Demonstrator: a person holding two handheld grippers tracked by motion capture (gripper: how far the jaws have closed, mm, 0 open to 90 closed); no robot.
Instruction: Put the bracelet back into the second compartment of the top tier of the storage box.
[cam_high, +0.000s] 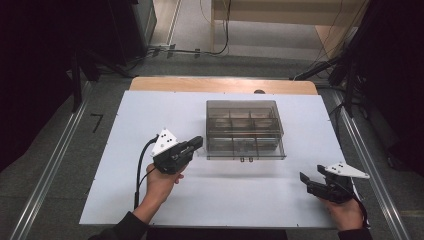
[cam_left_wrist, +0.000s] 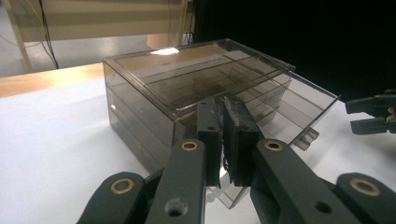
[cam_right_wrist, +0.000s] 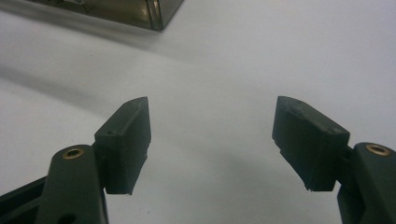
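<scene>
At box's near-left corner (cam_high: 210, 150): left hand-held gripper (cam_high: 199, 142) (jaws closed); right hand-held gripper (cam_high: 303, 178) spread

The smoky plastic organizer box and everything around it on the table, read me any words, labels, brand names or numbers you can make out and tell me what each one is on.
None can be read.
The clear compartment box shows no label or print on its lid or walls.
The left gripper and right gripper carry no lettering, just brass rivets.
The white table sheet is blank.
A dark angular mark on the floor is no readable character.
</scene>
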